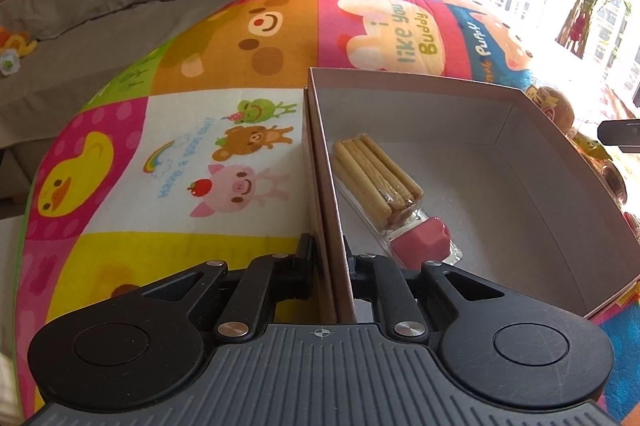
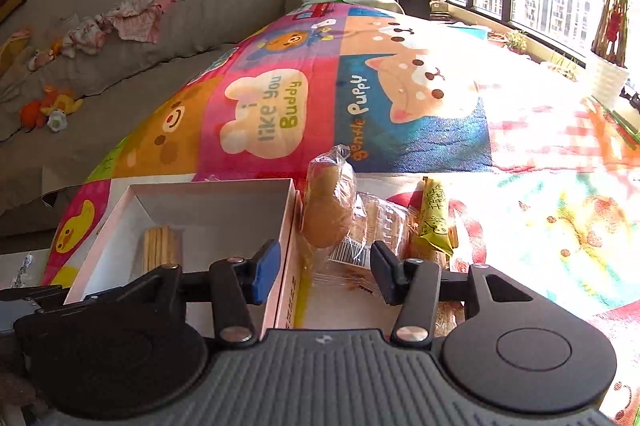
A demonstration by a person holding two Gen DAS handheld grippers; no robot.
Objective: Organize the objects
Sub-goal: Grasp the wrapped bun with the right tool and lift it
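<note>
Left gripper [image 1: 329,268]: clamped on the near-left wall of the cardboard box [image 1: 532,185], 1 finger outside the wall, 1 inside.
Right gripper [image 2: 322,272]: fingers apart, holding nothing, straddling the box's right wall; the blue-padded finger is inside the box, the other outside over the wrapped snacks.
Cardboard box: open-topped, lying on the cartoon play mat [image 1: 224,61], towards its near edge.
Biscuit-stick pack [image 1: 378,181]: clear tray of pale sticks with a pink dip cup [image 1: 422,240] at its near end, lying inside the box along the left wall.
Bagged bun [image 2: 330,203]: brown, in clear plastic, on the mat just beside the box's right wall, outside it.
Yellow snack packet [image 2: 434,216]: on the mat to the right of the bun, lying over more clear-wrapped items.
Sofa [image 2: 132,65]: grey, along the mat's left edge, with crumpled pink clothes [image 2: 132,17] and small toys on it.
</note>
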